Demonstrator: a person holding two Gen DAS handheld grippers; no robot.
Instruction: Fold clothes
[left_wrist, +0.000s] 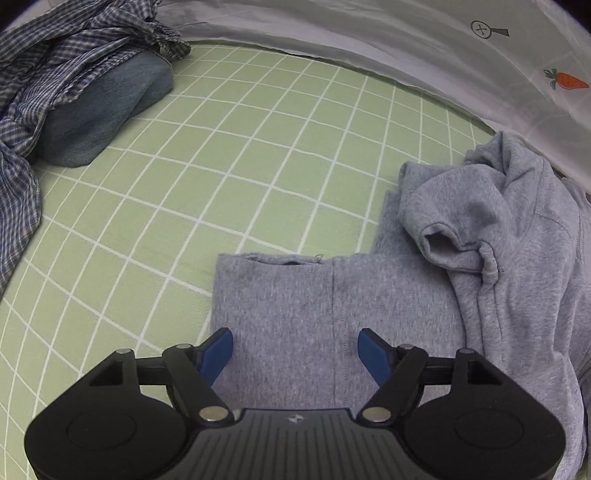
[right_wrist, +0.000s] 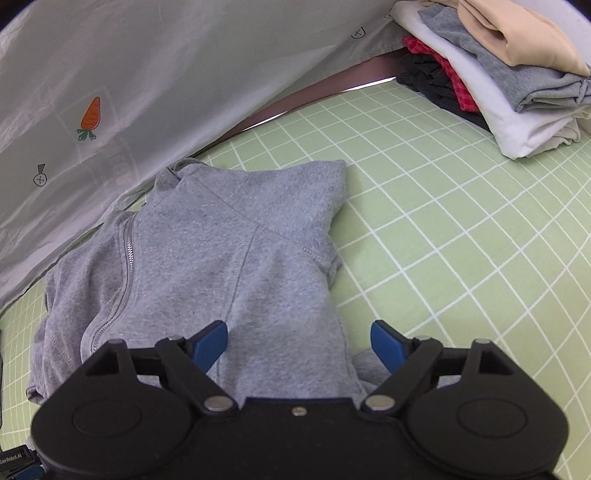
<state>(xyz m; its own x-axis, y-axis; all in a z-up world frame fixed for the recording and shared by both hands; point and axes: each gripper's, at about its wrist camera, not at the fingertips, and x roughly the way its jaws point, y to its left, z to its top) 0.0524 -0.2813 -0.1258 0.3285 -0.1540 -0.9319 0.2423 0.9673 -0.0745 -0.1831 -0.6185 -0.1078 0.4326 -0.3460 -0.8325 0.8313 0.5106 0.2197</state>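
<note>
The green bedsheet with a white grid (left_wrist: 258, 147) carries the work. On it lies the grey fleece zip-front sweatshirt (right_wrist: 229, 251), partly folded: in the left wrist view a cuffed sleeve (left_wrist: 443, 243) is bunched at three o'clock. A stack of folded clothes (right_wrist: 498, 74) sits at one o'clock in the right wrist view; a crumpled blue checked shirt (left_wrist: 55, 74) at ten o'clock in the left. The left gripper (left_wrist: 295, 354) and right gripper (right_wrist: 299, 347) stand wide apart over the sweatshirt, gripping nothing. Judged mid-fold; the next move calls for pinching an edge.
</note>
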